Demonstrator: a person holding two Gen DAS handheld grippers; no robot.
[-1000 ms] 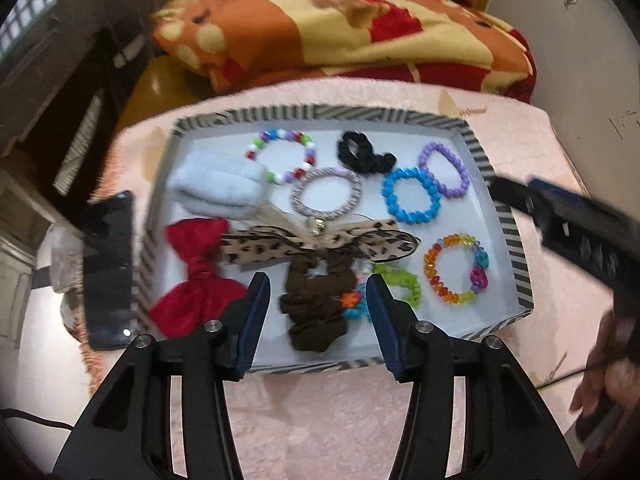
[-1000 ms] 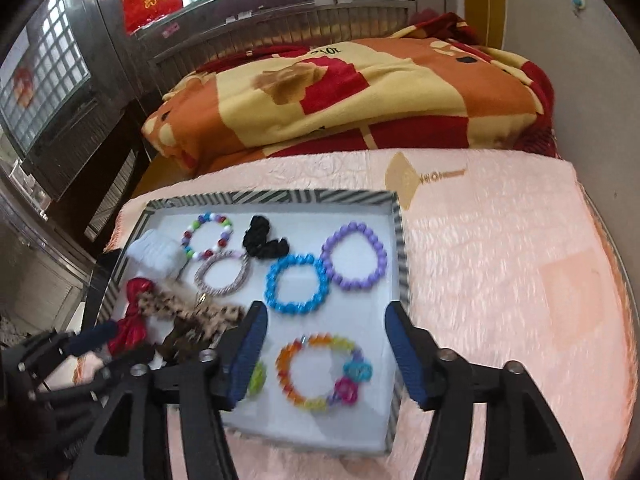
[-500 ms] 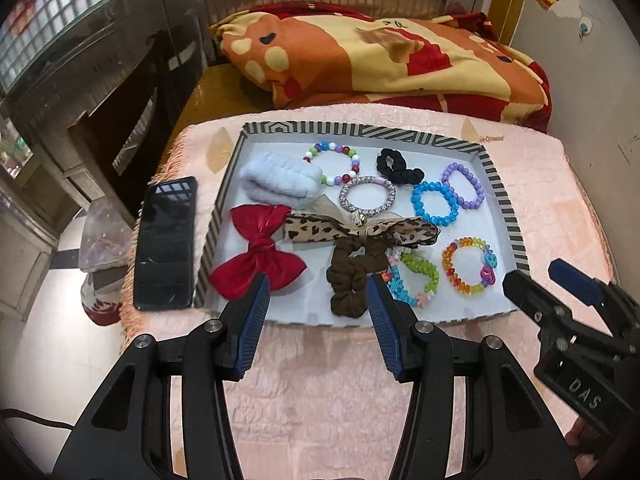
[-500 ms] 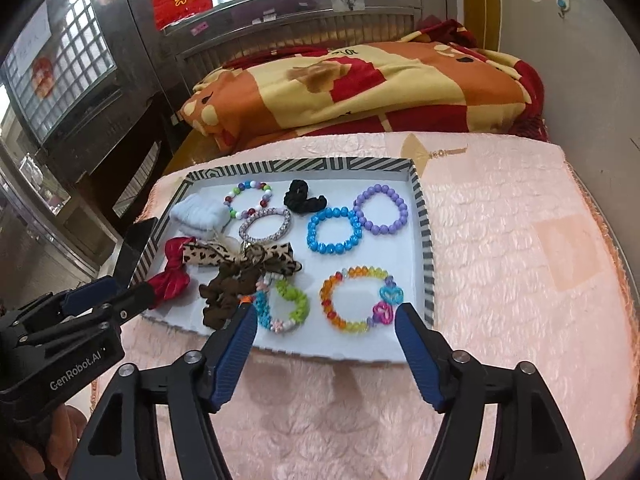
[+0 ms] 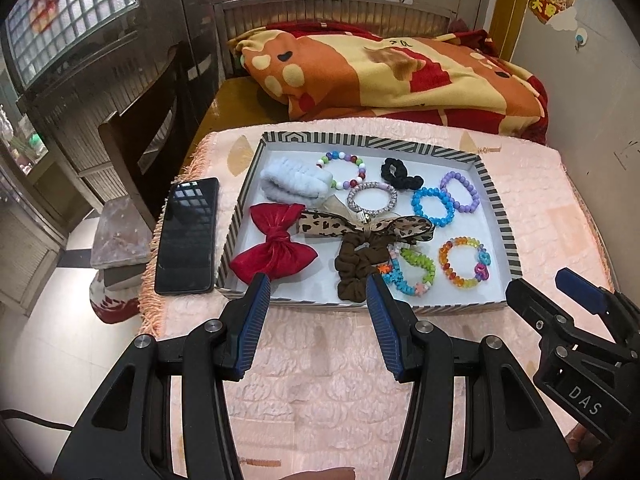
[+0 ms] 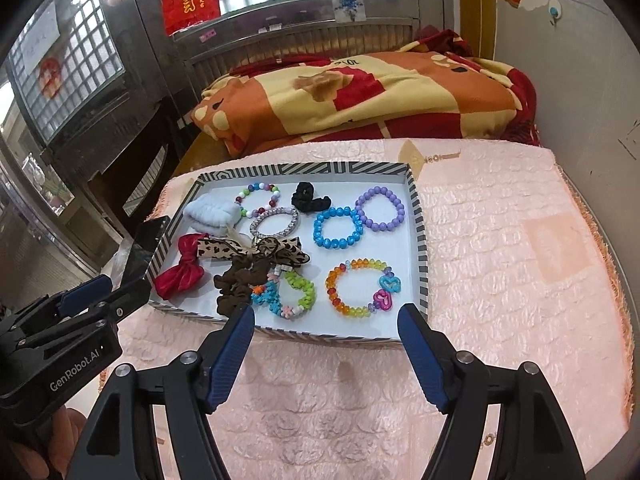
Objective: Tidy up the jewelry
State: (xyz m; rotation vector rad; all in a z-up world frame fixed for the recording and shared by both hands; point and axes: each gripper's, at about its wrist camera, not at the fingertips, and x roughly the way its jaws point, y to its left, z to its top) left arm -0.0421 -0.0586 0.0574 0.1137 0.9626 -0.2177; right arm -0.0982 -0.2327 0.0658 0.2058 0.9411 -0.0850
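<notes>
Bracelets and hair ties all sit in the striped tray (image 5: pixel 496 216) on the pink quilted cover, and from the left wrist view the left gripper (image 5: pixel 316 296) hangs released and empty at the tray's near edge, brown scrunchie (image 5: pixel 358 270) just past its right finger, red bow (image 5: pixel 276 246) past its left, phone (image 5: pixel 188 236) outside the tray to the left. From the right wrist view the right gripper (image 6: pixel 326 322) is spread with nothing in it, and the rainbow bead bracelet (image 6: pixel 362 286) lies straight ahead between its fingers, so I'd guess that hand is nearer to it; the green-and-blue bracelet (image 6: pixel 288 292) touching the scrunchie looks like the fiddly bit.
</notes>
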